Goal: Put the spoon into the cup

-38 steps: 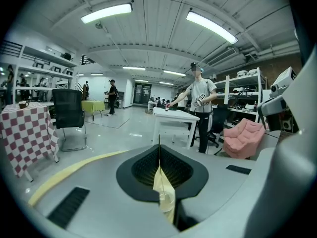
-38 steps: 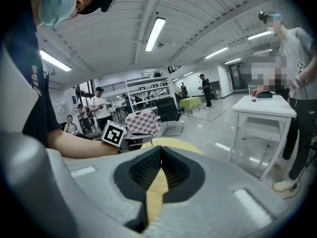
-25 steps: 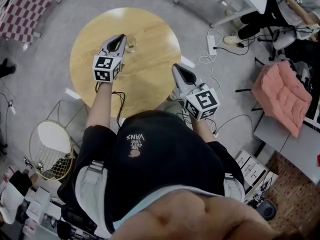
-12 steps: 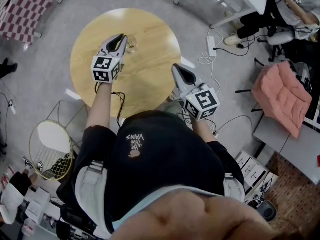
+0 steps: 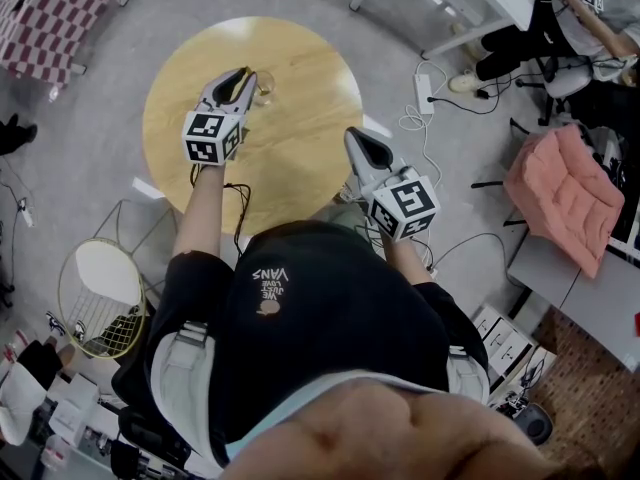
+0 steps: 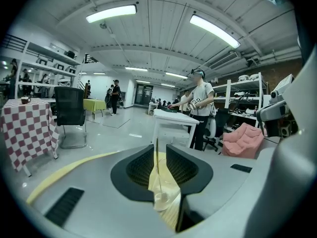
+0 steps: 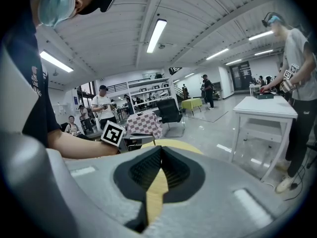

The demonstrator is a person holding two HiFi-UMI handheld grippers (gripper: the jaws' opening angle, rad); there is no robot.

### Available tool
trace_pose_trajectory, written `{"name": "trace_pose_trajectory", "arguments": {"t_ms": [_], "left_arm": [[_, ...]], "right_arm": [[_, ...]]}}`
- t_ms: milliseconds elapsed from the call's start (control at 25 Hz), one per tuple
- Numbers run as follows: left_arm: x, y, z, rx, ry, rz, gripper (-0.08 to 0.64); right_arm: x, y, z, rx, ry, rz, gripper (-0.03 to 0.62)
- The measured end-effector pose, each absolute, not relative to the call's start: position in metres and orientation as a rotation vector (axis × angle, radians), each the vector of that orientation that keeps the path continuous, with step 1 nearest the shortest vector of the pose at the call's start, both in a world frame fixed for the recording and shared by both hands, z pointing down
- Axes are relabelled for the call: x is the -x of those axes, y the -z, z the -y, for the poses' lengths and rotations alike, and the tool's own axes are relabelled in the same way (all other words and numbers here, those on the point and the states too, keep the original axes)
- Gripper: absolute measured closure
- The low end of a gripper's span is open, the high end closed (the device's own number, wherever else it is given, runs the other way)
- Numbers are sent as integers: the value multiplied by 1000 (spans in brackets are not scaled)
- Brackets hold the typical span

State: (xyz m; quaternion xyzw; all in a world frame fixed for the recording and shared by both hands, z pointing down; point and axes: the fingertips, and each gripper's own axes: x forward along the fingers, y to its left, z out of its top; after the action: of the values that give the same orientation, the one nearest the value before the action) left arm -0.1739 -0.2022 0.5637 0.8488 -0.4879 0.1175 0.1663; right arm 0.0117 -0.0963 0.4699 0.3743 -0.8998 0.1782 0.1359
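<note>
Left hand-held gripper [image 5: 243, 73] hovers over the cup [image 5: 263, 88], jaws narrowly parted around the spoon [image 6: 157, 167] standing in it; my right hand-held gripper [image 7: 160, 150], closed and empty, is well away.

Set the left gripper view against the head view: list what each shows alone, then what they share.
Only the left gripper view: the thin spoon, upright between the left gripper's parted jaws and running down to the cup. Only the head view: the right gripper near the table's edge, and the whole round table. Both: the glass cup below the left gripper, on the yellow tabletop.
</note>
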Motion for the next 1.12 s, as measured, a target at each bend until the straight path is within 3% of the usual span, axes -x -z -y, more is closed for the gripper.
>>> {"name": "trace_pose_trajectory", "arguments": {"t_ms": [560,1120], "left_arm": [[181,-533,186,-2436,-296,1455,486],[178,-483,163,-2461,-218,1544,549]], "right_arm": [[-3,-458,98,-1005,-479,2645,594],[1,-442,102,-906,-438,2715,594]]}}
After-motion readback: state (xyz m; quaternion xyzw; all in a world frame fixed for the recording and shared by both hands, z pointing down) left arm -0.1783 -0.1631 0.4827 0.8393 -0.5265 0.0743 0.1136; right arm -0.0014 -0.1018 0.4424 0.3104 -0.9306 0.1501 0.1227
